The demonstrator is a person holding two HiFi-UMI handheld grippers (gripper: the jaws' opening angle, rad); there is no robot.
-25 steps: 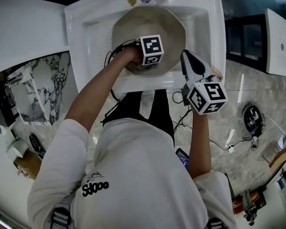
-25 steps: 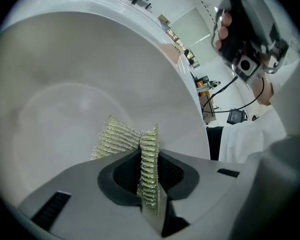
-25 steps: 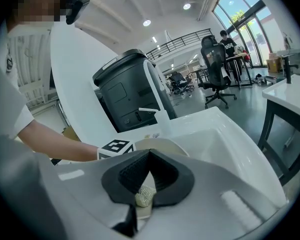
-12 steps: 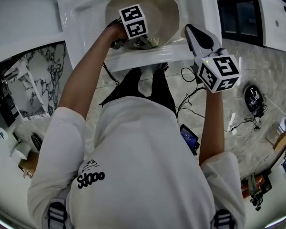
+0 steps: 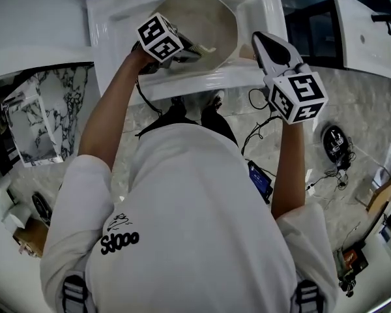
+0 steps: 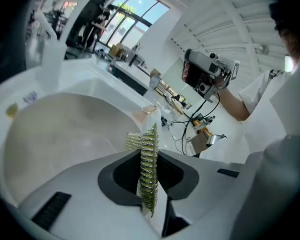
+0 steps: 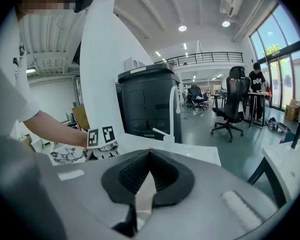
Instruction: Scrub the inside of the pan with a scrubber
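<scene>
The left gripper (image 5: 197, 47), jaws clamped on the green scrubber (image 6: 147, 169), hovers at the near rim of the pan (image 5: 212, 12) in the sink (image 5: 111, 18), so scrubbing seems unfinished, while the right gripper (image 5: 259, 41) waits beside it, jaws closed and empty.

Green-gold mesh scrubber (image 6: 148, 176), edge-on, clamped between left tongs (image 6: 149, 155) above beige round pan (image 6: 55, 129); pan sits in white sink (image 5: 117, 25).

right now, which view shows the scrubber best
The left gripper view: the scrubber sits at the centre, clamped edge-on in the left gripper, its green mesh plain. The head view shows only a small pale tip of it over the pan. The right gripper view does not show it.
</scene>
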